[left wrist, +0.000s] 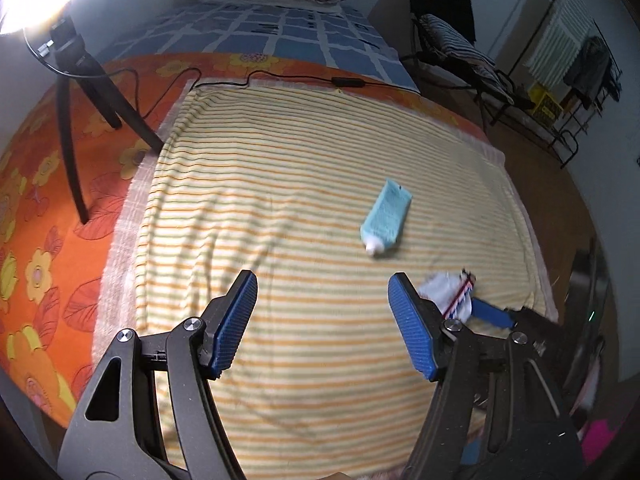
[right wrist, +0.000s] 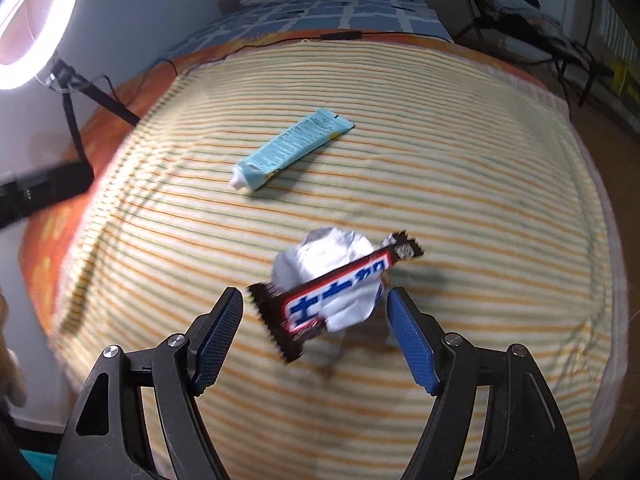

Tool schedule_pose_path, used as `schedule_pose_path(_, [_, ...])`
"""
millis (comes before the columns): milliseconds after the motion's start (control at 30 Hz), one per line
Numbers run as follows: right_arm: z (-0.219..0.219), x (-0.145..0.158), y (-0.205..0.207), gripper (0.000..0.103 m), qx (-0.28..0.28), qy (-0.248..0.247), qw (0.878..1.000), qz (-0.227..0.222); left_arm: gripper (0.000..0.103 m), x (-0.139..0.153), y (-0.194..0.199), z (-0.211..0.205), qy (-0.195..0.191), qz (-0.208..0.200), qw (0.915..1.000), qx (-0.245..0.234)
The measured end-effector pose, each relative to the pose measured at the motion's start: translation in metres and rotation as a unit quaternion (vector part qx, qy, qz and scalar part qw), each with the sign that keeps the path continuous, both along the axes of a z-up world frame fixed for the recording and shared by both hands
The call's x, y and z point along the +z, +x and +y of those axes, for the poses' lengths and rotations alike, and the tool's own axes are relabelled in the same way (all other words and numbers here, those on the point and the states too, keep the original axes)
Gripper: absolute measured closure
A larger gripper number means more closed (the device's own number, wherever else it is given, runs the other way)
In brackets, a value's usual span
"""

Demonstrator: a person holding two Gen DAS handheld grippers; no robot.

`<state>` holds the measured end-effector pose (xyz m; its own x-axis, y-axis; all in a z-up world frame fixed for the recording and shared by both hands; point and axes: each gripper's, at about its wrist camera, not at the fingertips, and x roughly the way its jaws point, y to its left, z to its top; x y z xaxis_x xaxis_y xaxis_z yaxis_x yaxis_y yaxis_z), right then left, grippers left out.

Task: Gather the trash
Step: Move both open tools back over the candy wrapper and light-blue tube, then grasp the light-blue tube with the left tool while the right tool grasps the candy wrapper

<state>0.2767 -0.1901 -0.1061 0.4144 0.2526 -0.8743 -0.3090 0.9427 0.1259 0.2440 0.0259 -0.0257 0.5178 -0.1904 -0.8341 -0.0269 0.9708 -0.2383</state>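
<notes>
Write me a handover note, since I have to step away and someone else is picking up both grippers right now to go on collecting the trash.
Left gripper: open, empty, hovering over the striped blanket.
Right gripper: open, its jaws either side of the candy wrapper, not closed on it.
The wrapper, crumpled with silver foil showing, lies at the near part of the blanket. The light blue tube, white cap on, lies farther out, untouched.
Done: nothing is held. No bin shows in either view.
Left: close on the wrapper, then probably fetch the tube.

Crumpled candy wrapper [right wrist: 336, 284], pale blue tube [right wrist: 292, 148] lying flat
</notes>
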Motion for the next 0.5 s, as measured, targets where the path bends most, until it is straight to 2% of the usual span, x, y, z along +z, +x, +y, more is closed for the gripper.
schedule_pose_path(200, [-0.011, -0.011, 0.017, 0.029, -0.021, -0.008, 1.0, 0.0, 0.033, -0.013, 0.025, -0.012, -0.001, 0.007, 0.9999, -0.013])
schedule_pose_path(500, [-0.04, -0.011, 0.035, 0.029, -0.034, 0.015, 0.999, 0.005, 0.033, -0.033, 0.061, -0.047, -0.006, 0.021, 0.9988, -0.044])
